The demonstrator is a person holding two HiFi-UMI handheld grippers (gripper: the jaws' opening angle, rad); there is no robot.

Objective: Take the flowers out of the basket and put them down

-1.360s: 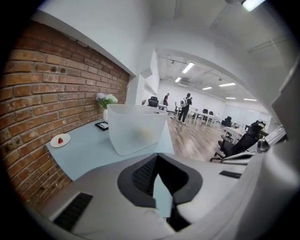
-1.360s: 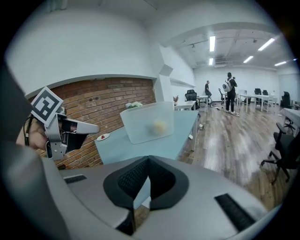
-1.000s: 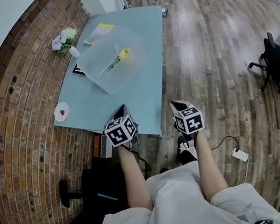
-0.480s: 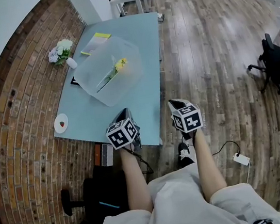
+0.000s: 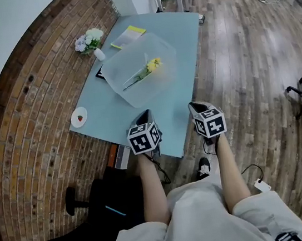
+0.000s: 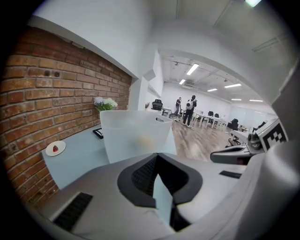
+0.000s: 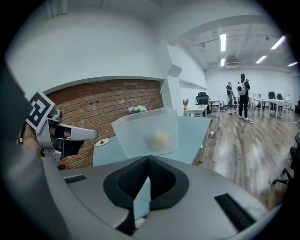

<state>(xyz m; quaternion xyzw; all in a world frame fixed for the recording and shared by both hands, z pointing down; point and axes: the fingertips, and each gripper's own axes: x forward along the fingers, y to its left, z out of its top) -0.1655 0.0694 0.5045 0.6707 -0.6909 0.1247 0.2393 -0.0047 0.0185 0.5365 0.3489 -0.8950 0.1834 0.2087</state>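
The long pale blue-green table (image 5: 111,120) carries a frosted, half-transparent plastic basket (image 5: 165,81) near its middle. Both tongs hang at the near edge of the table, well apart from the basket. The left gripper (image 6: 157,159) has its jaws pressed together on nothing, and the right gripper (image 7: 148,161) the same. Inside the basket lies one yellow flower with a thin green stem (image 5: 143,74). It is probably very light and soft (the petals crush easily), so I would pinch the stem, not the head.

flower (image 5: 144,72): yellow, green stem, lying flat in basket | basket (image 5: 136,94): frosted translucent, upright on table (image 5: 105,119)
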